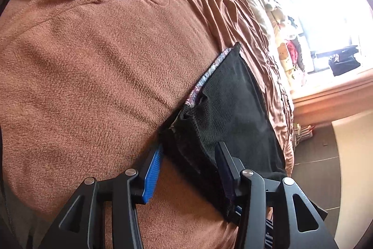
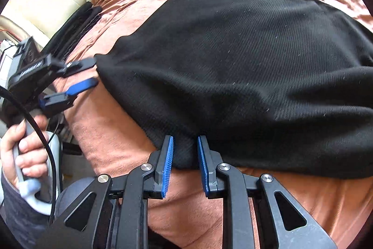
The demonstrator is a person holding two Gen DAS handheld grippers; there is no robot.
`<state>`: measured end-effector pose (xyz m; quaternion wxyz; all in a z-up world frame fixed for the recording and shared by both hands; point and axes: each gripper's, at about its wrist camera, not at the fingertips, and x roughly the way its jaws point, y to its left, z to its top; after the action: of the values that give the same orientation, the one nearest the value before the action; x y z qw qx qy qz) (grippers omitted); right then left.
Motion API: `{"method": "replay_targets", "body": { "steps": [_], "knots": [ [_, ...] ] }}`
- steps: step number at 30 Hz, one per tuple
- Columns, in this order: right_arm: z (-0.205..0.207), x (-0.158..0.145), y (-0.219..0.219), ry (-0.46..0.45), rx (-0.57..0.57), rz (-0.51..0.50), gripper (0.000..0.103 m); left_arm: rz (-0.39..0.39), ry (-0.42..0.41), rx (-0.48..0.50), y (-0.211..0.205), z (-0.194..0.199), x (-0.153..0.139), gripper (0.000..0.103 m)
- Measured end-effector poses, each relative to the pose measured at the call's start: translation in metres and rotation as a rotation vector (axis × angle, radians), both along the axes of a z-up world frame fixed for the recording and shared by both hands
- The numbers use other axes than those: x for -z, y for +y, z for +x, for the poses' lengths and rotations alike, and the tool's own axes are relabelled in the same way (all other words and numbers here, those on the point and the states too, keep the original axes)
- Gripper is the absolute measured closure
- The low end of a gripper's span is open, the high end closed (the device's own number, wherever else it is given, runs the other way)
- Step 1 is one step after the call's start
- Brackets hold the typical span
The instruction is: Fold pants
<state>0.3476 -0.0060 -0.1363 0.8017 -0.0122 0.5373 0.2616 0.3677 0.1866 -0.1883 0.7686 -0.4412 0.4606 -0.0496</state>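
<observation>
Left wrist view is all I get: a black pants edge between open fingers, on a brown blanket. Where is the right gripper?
Observer: The right gripper is at the near edge of the pants, its pads pinching a puckered fold.
Operator: Are the pants spread out?
Observer: Mostly flat across the blanket, with loose wrinkles toward the right of that view.
Operator: And the left gripper from there?
Observer: The left gripper has its fingertips at the pants' left corner.
</observation>
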Motion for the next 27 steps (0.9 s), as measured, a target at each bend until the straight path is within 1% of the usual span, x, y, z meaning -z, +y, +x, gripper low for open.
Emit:
{"method": "replay_targets", "body": {
  "steps": [5,8,11,16,18,22,27],
  "knots": [
    [0.003,0.002,-0.005,0.016,0.016,0.03,0.084,0.007,-0.001,0.01,0.0,0.013,0.005,0.054],
    [0.001,0.001,-0.004,0.012,0.011,0.018,0.084,0.002,-0.009,0.021,0.0,0.018,0.007,0.054],
    [0.0,-0.006,-0.002,0.004,0.001,0.019,0.084,0.006,-0.021,0.032,-0.002,0.019,0.006,0.054],
    [-0.005,-0.032,-0.005,-0.074,-0.002,0.069,0.084,0.015,-0.049,0.061,-0.007,0.015,0.004,0.054],
    [-0.005,-0.042,-0.01,-0.109,0.015,0.085,0.084,0.021,-0.076,0.066,-0.006,0.013,0.001,0.054],
    [-0.001,-0.054,-0.026,-0.187,0.09,0.056,0.084,0.016,-0.132,0.048,0.001,0.011,-0.006,0.054],
    [0.007,-0.05,-0.044,-0.215,0.184,0.002,0.084,0.031,-0.1,0.082,-0.003,0.02,-0.002,0.054]
  ]
}}
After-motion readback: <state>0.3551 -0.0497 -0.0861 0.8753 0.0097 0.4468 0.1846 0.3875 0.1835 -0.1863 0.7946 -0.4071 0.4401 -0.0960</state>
